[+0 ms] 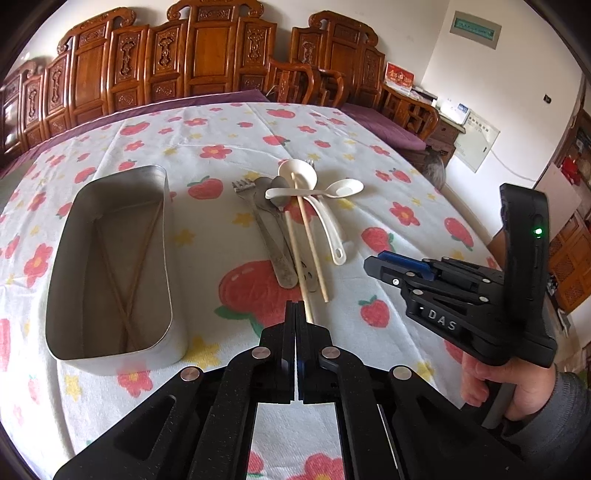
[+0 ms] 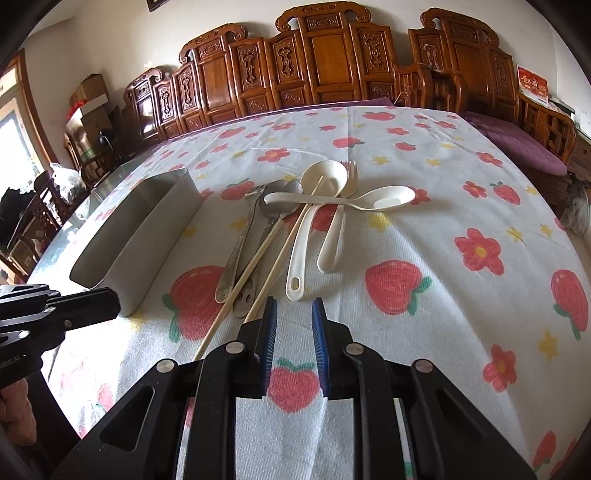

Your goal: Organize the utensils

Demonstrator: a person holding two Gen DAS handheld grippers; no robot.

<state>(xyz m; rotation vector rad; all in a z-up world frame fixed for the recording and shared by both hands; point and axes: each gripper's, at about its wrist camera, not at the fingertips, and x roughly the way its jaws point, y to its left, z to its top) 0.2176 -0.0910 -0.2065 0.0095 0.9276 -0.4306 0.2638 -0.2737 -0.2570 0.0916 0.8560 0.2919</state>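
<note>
Left gripper (image 1: pixel 296 314) closed, empty | right gripper (image 2: pixel 293 317) apart | tin (image 1: pixel 110 266): 2 chopsticks (image 1: pixel 136 266) | loose chopsticks (image 1: pixel 306 236): 2

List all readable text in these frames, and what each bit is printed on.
"DAS": raised letters on the right gripper body.
Red sign on the side cabinet: gold characters, too blurred to read.
Wall panel, white box: print too small.
Left gripper label at the frame edge: cut off, illegible.
</note>
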